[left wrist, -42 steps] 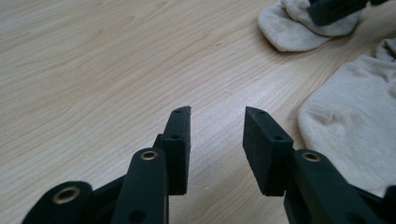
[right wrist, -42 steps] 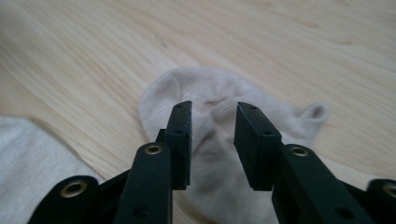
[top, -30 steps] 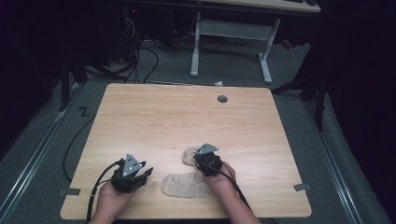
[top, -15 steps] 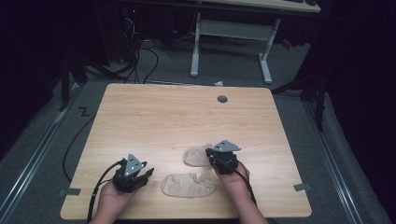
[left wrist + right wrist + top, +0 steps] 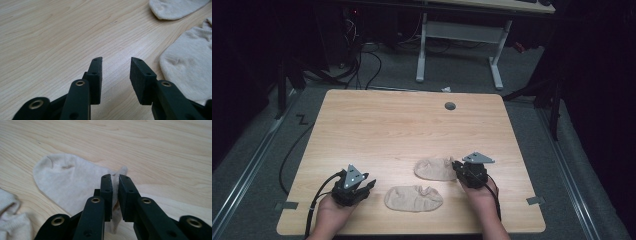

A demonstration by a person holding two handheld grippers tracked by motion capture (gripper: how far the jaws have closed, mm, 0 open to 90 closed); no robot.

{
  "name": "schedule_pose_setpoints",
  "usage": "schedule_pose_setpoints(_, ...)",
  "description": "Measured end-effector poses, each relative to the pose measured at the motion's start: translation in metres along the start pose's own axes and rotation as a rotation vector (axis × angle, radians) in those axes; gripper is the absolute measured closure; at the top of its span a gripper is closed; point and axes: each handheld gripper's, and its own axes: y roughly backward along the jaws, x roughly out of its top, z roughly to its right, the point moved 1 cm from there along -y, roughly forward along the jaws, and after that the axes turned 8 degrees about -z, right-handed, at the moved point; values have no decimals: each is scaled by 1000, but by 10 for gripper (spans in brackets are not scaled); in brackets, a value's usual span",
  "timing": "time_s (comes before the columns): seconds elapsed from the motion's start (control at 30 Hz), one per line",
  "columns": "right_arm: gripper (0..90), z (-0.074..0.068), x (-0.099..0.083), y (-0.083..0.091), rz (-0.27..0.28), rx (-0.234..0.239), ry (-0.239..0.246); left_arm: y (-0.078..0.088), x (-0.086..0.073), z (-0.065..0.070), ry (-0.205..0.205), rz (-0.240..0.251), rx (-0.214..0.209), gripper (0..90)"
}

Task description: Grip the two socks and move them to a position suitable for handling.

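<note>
Socks, two of them, beige and short, are lying flat on the wooden table (image 5: 402, 125) near its front edge. The near sock (image 5: 413, 198) is sitting at about 6 o'clock on the tabletop, between the two hands; it is also showing at the right edge of the left gripper view (image 5: 187, 67). Judging by the slack, wrinkled knit, both will be handling as very light, limp and non-slippery, sagging from any pinch point, so the ribbed cuff or a bunched edge is looking like the best place to take hold. The left gripper (image 5: 354, 184) is resting at roughly 7 o'clock, just left of the near sock and apart from it; its jaws are standing moderately open with only bare wood between them (image 5: 116, 72). The right gripper (image 5: 464, 172) is working at about 5 o'clock, at the right-hand edge of the far sock (image 5: 435, 169). In the right gripper view, a raised fold of that sock (image 5: 75, 180) is sitting between the fingers (image 5: 107, 192), which are standing narrow; the jaws have just been opening a little, and the fabric is appearing still lightly pinched between the pads (image 5: 115, 195). Nothing else is lying on the far half of the table.
</note>
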Motion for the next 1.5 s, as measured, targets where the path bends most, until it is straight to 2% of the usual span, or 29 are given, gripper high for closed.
schedule_pose_setpoints(0.2,761,11,-11,-2,-39,-36,-9,-1,1,2,-5,-1,1,626)
schedule_pose_setpoints(0.33,726,17,-16,11,-7,-67,-15,0,0,2,-3,2,-1,621)
schedule_pose_setpoints(0.43,710,20,-19,14,0,-74,-16,-2,0,2,-4,-2,-5,619)
schedule_pose_setpoints(0.5,689,24,-22,15,0,-68,-28,-3,1,3,-2,-5,-9,617)
schedule_pose_setpoints(0.53,663,27,-25,14,0,-46,-42,-4,1,4,-2,-4,-10,611)
schedule_pose_setpoints(0.57,663,27,-25,14,0,-46,-42,-5,2,5,-3,-5,-11,609)
schedule_pose_setpoints(0.6,634,30,-24,10,-10,-16,-56,-6,2,6,-3,-6,-12,608)
schedule_pose_setpoints(0.67,623,30,-24,7,-15,-4,-57,-8,3,7,-6,-11,-13,607)
schedule_pose_setpoints(0.73,600,31,-23,-2,-40,6,-60,-12,4,9,-6,-16,-14,604)
schedule_pose_setpoints(0.83,629,30,-22,-12,-85,3,-60,-14,6,11,-2,-17,-20,598)
schedule_pose_setpoints(0.87,693,29,-21,-16,-99,17,-57,-15,6,11,-3,-15,-20,594)
schedule_pose_setpoints(0.9,693,29,-21,-16,-99,17,-57,-16,7,11,-5,-14,-19,594)
schedule_pose_setpoints(0.93,775,25,-19,-19,-108,27,-35,-17,8,11,-5,-13,-17,593)
schedule_pose_setpoints(0.97,775,25,-19,-19,-108,27,-35,-17,8,11,-2,-13,-18,593)
schedule_pose_setpoints(1.03,832,20,-16,-20,-113,37,-20,-19,10,11,10,-8,-30,589)
schedule_pose_setpoints(1.3,853,-7,-6,-29,-117,50,53,-31,21,10,53,3,-78,572)
schedule_pose_setpoints(1.4,853,-17,-3,-31,-120,52,74,-38,29,10,45,6,-86,554)
schedule_pose_setpoints(1.5,853,-19,-3,-32,-117,55,74,-45,36,9,45,18,-95,540)
